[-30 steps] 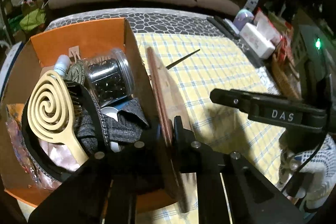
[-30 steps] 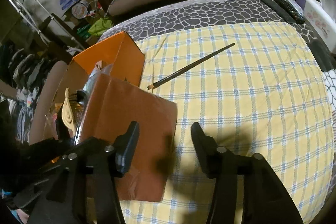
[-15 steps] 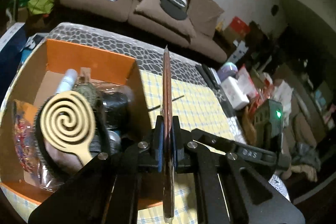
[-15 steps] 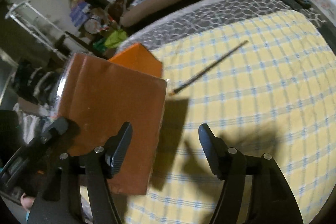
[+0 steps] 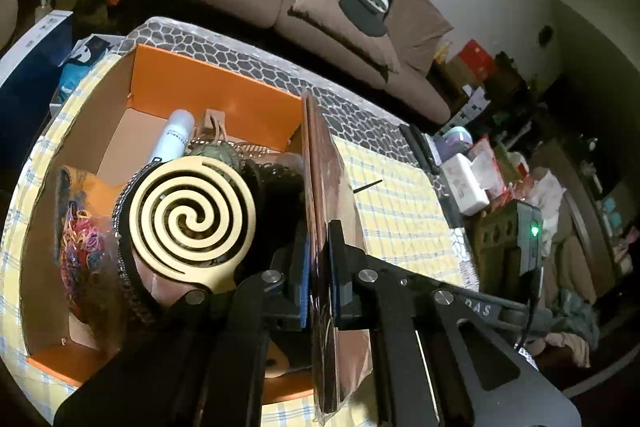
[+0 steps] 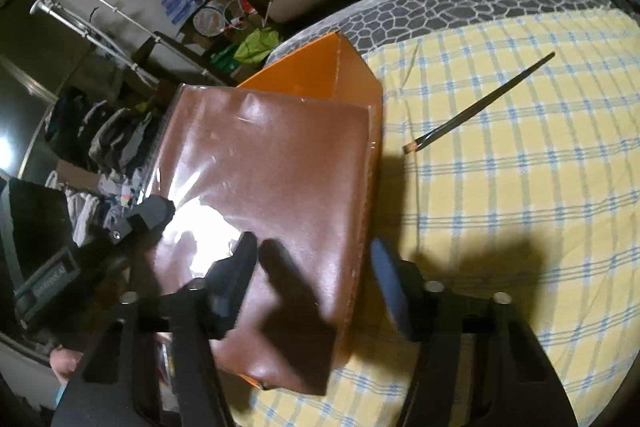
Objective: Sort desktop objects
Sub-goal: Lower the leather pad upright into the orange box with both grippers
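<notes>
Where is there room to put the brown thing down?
The yellow cloth is bare right of the box, apart from the brush. In the box, only the far corner by the white tube is bare; the rest is crowded.

One orange box [image 5: 208, 95], one brown pouch [image 6: 272, 163], one brush [image 6: 480, 107], perhaps one comb [image 5: 192, 215]

Brown notebook [image 6: 276, 163]; orange box [image 5: 208, 87]; yellow-blue checked cloth [image 6: 520, 187].
</notes>
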The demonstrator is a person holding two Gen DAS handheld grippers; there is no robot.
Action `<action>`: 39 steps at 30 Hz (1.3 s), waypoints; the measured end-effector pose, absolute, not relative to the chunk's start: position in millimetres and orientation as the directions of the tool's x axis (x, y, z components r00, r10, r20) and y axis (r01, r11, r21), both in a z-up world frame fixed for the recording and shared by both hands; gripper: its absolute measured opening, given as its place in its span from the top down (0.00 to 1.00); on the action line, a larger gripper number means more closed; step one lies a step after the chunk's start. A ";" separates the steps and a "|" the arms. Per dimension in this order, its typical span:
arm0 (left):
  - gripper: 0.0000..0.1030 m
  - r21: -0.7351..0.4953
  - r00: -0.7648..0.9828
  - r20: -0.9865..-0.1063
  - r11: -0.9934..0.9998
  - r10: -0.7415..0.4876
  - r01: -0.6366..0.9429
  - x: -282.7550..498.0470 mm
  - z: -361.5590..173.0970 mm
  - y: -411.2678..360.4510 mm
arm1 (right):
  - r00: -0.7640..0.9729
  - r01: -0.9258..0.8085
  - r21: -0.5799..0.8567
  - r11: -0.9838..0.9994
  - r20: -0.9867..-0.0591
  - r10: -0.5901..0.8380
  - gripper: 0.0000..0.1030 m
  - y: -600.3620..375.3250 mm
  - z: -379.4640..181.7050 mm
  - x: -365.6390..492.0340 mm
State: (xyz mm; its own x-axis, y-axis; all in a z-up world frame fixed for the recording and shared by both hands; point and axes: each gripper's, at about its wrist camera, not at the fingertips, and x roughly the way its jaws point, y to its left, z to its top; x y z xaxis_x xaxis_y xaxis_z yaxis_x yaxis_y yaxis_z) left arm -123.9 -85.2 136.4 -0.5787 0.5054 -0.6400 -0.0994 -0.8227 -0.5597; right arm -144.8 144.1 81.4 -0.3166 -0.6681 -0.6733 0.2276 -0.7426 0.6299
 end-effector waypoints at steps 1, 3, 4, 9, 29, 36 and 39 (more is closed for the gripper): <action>0.93 -0.559 -0.576 -0.641 -0.823 0.507 -0.100 -124.1 135.5 -85.9 | -0.315 0.213 0.639 -0.739 -0.671 -0.671 0.55 145.0 79.9 -145.2; 0.93 -0.557 -0.577 -0.642 -0.824 0.504 -0.099 -123.4 135.3 -88.7 | -0.328 0.192 0.657 -0.729 -0.657 -0.679 0.60 148.4 80.3 -146.8; 0.93 -0.557 -0.581 -0.641 -0.824 0.502 -0.098 -123.3 136.0 -91.1 | -0.336 0.187 0.660 -0.727 -0.653 -0.679 0.66 149.5 81.9 -146.7; 0.93 -0.576 -0.607 -0.613 -0.812 0.505 -0.094 -121.0 142.9 -106.4 | -0.376 0.228 0.677 -0.700 -0.602 -0.704 0.69 145.4 103.0 -144.5; 0.89 -0.500 -0.579 -0.722 -0.864 0.380 0.057 -149.4 102.7 -171.5 | -0.370 0.323 0.595 -0.736 -0.636 -0.677 0.69 56.9 89.7 -166.4; 0.85 -0.354 -0.539 -0.796 -0.934 0.274 0.048 -152.9 89.5 -151.5 | -0.378 0.375 0.413 -0.830 -0.749 -0.544 0.69 30.0 78.9 -159.4; 0.84 -0.324 -0.538 -0.805 -0.945 0.251 0.044 -152.7 89.1 -144.9 | -0.382 0.384 0.377 -0.843 -0.766 -0.516 0.69 25.5 75.3 -157.2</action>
